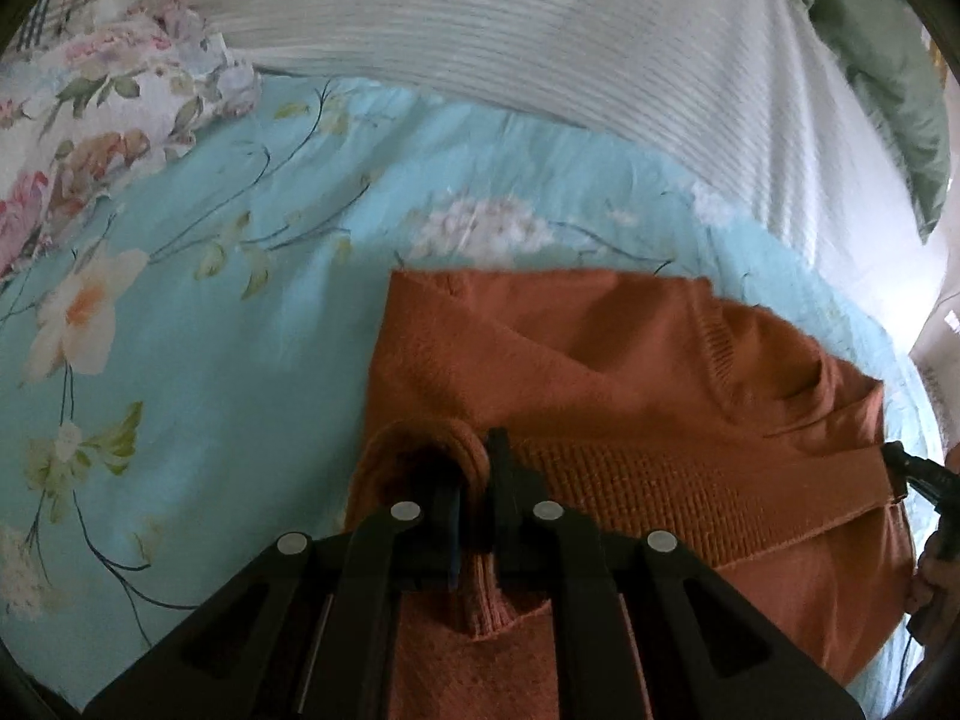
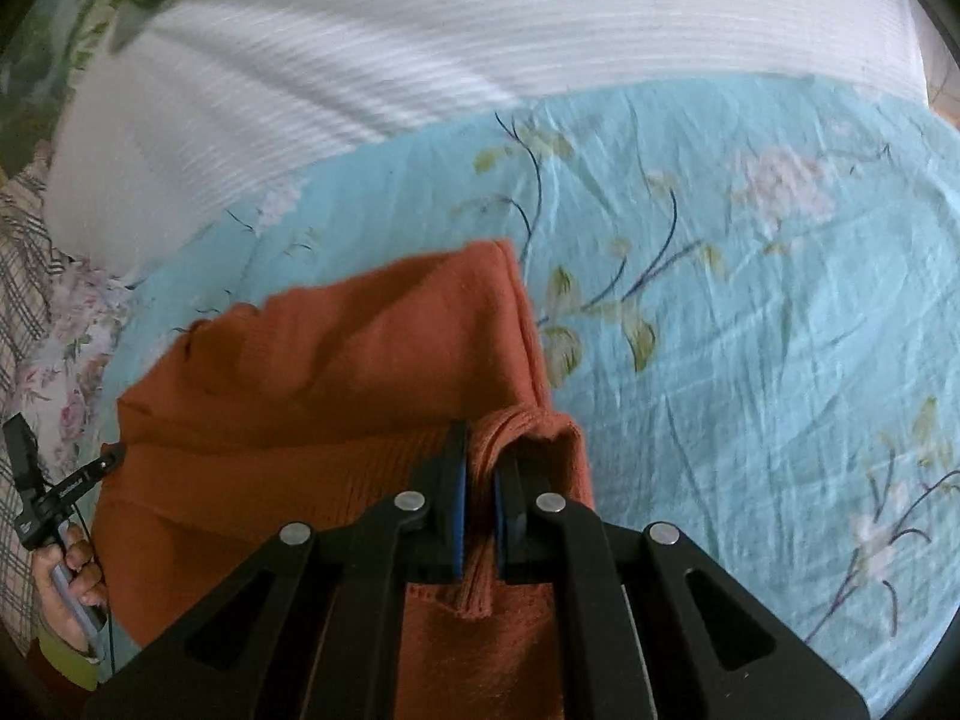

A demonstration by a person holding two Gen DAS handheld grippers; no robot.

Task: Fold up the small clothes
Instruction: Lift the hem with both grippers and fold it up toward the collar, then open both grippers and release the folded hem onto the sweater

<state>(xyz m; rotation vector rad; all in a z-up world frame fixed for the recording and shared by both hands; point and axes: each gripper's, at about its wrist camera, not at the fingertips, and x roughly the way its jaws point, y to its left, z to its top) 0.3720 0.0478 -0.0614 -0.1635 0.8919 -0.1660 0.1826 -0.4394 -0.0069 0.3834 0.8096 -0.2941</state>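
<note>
A rust-orange knitted garment (image 1: 630,372) lies partly folded on a light-blue floral bedsheet (image 1: 240,360). My left gripper (image 1: 474,474) is shut on the garment's near left edge, with a fold of knit bunched between its fingers. My right gripper (image 2: 480,468) is shut on the near right edge of the same garment (image 2: 360,348), pinching a ribbed fold between its blue pads. The right gripper's tip shows at the right rim of the left wrist view (image 1: 918,468); the left gripper shows at the left rim of the right wrist view (image 2: 66,486).
A white ribbed blanket (image 1: 570,42) lies across the far side of the bed. A floral pillow (image 1: 102,114) sits at the far left and a green cloth (image 1: 882,60) at the far right. The blue sheet (image 2: 750,300) stretches to the right of the garment.
</note>
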